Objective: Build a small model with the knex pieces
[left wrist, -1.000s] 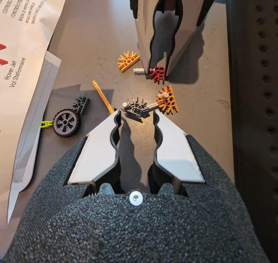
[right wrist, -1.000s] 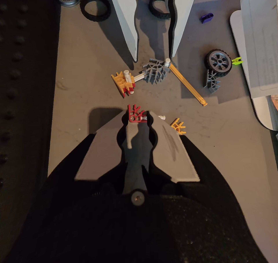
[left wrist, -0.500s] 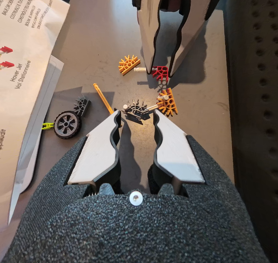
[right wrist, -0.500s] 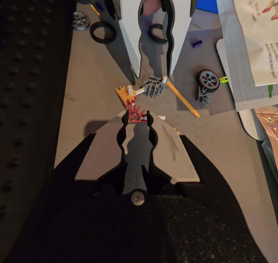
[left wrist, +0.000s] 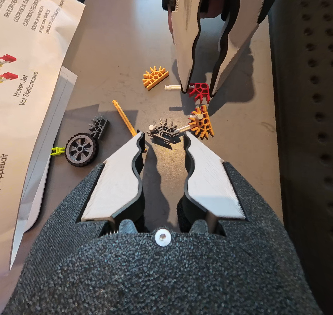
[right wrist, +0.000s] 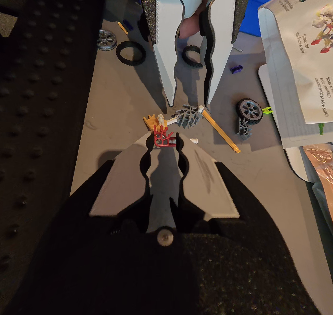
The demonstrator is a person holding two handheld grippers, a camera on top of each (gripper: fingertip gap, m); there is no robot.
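Gripping a red connector (right wrist: 163, 138) by its edges, the right gripper (right wrist: 163, 135) has its fingers clenched on the piece, which looks lifted just clear of the grey surface (right wrist: 126, 93). A short white rod (left wrist: 172, 87) plugged into the connector pokes out past one finger. Right beyond the red piece lies a small assembly: an orange connector (left wrist: 202, 124) joined by a white rod to a grey connector (left wrist: 164, 129).

The left gripper (left wrist: 164, 137) hovers with its fingers released and spread, holding nothing, their tips just on either side of that grey connector. A long orange rod (left wrist: 124, 117) runs off from the same spot and passes under one finger.

Off to the left in the left wrist view sit a grey wheel (left wrist: 81, 149) with a lime clip (left wrist: 57, 151) and another grey connector (left wrist: 99, 127), next to a printed instruction sheet (left wrist: 27, 45). A loose orange half-round connector (left wrist: 155, 77) lies farther away.

Risks, as I judge them: the red piece is pinched at its thin edges, so it could twist or pop out. The assembly is light and unheld, so any nudge would shove it aside.
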